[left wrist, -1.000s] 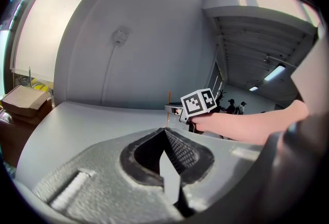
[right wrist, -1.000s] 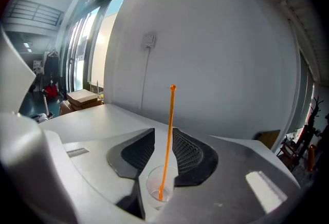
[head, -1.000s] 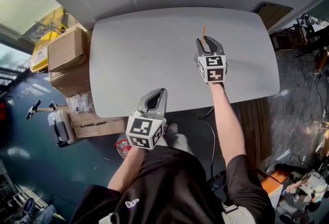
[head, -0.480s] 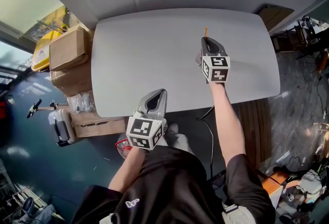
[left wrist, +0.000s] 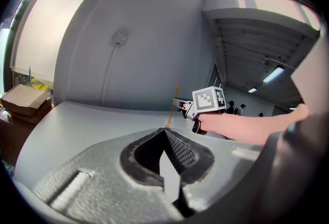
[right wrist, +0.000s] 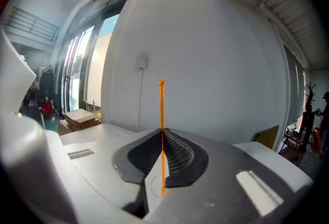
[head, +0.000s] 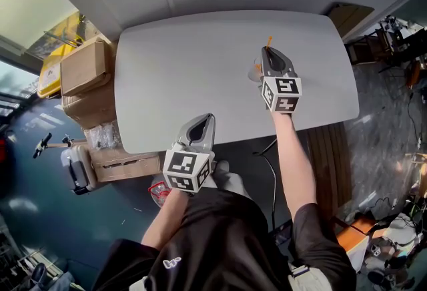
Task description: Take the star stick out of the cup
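The grey desk (head: 180, 69) fills my head view. The left gripper (head: 208, 120) waits at its 7 o'clock edge, jaws together on nothing. The right gripper (head: 269, 51) sits just off centre toward 3 o'clock. A second ago its jaws stood wide around the star stick (right wrist: 161, 107); now they pinch its orange shaft, which stands upright between them. The gripper has also drawn slightly toward me, uncovering the clear cup (head: 254, 72) at its 9 o'clock side. I judge the grasp made, though the stick's lower end seems still in the cup, so lifting remains.
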A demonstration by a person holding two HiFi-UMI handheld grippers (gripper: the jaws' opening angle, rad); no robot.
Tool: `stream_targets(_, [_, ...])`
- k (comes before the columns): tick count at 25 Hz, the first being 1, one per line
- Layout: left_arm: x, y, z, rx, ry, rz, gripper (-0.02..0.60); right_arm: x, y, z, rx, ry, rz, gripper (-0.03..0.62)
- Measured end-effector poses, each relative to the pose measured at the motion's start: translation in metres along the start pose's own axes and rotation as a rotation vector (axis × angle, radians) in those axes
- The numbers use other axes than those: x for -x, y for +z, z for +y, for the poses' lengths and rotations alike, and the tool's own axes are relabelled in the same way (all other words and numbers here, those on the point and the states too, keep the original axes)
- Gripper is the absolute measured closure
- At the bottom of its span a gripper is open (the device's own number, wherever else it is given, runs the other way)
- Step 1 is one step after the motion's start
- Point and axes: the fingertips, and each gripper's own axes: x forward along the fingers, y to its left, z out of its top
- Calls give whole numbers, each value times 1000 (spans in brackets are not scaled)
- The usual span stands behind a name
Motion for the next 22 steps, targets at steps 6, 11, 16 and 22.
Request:
stream_targets(6, [-2,5,-9,-9,-24,-15,580,22,27,0,10,-15,-76,582])
stream_targets(11, [-3,7,-17,-12,-44,-21,580,48,53,-4,6,-20,-141,582])
stream_targets(16, [-4,9,-25,-15,-63,-33,580,77,73,-1,-14,-24,-203,582])
stream_targets(22, [-11,10,-40,-32,-112,-45,580,119,89,7,-14,-31,-258,582])
